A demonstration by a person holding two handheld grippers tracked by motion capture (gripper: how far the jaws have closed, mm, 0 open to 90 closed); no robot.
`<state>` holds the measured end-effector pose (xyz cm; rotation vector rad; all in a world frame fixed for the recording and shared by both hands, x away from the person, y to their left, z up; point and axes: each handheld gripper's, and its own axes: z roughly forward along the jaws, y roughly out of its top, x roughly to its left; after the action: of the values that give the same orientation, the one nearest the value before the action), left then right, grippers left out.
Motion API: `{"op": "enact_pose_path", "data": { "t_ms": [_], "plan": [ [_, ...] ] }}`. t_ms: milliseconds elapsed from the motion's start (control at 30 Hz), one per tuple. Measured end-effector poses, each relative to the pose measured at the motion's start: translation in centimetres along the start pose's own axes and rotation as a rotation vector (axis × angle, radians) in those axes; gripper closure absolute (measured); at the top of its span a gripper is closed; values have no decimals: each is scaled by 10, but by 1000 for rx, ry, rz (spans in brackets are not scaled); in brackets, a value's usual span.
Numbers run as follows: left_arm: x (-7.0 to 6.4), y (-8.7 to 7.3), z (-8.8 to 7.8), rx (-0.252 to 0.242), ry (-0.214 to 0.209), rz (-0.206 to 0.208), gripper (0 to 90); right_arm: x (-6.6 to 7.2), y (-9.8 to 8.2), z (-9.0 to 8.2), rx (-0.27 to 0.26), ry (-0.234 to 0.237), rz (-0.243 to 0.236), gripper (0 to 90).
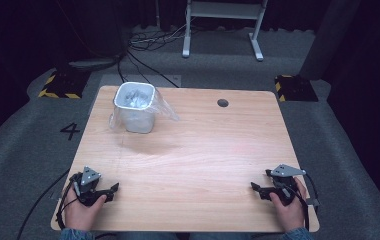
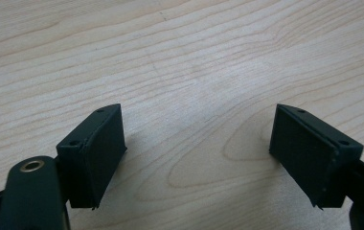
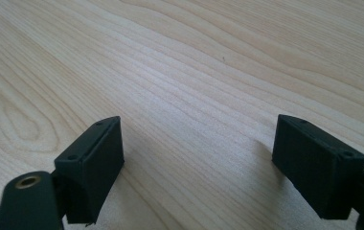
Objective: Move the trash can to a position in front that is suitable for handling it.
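A small white bin (image 1: 135,107) lined with a clear plastic bag (image 1: 164,107) stands upright at the back left of the wooden table (image 1: 203,150). My left gripper (image 1: 112,191) rests near the front left corner, held in a hand, pointing right. Its jaws stand wide apart over bare wood (image 2: 197,148) with nothing between them. My right gripper (image 1: 256,189) sits near the front right corner, pointing left. It is open too, its jaws spread over plain table grain (image 3: 197,148). Both are far from the bin.
A round cable hole (image 1: 222,102) sits in the table's back right. Yellow-black striped blocks (image 1: 60,85) (image 1: 294,86) lie on the floor past both back corners. White frame legs (image 1: 223,30) and loose cables (image 1: 150,42) lie behind the table.
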<state>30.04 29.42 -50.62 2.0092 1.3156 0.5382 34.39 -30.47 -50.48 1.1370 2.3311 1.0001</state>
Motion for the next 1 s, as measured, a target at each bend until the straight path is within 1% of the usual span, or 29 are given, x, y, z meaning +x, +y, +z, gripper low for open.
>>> {"op": "enact_pose_path", "data": {
  "t_ms": [133,233,333,400,500,533,567,600,700,833,867,1000],
  "plan": [
    [0,0,0,0,4,-2,197,0,0,0,-1,1,0,179],
    [0,1,0,-6,13,-17,227,0,0,0,-1,1,0,179],
    [1,2,-3,-18,-5,-37,282,0,0,0,-1,1,0,179],
    [2,6,-5,-29,2,-29,282,0,0,0,-1,1,0,179],
    [2,11,-9,-40,-7,-35,296,0,0,0,-1,1,0,179],
    [3,16,-12,-60,-10,-25,298,0,0,0,-1,1,1,179],
    [3,19,-14,-68,-11,-23,299,0,0,0,-1,1,0,179],
    [3,19,-14,-68,-11,-23,301,0,0,0,-1,1,0,179],
    [6,30,-18,-78,-16,-7,302,0,1,1,0,4,0,178],
    [11,47,-24,-113,-29,-14,302,0,1,1,-1,3,1,178],
    [12,53,-27,-126,-27,-8,302,0,1,1,-1,3,0,178],
    [16,73,-31,-139,-6,12,304,0,1,1,-1,3,1,178]
  ]
}}
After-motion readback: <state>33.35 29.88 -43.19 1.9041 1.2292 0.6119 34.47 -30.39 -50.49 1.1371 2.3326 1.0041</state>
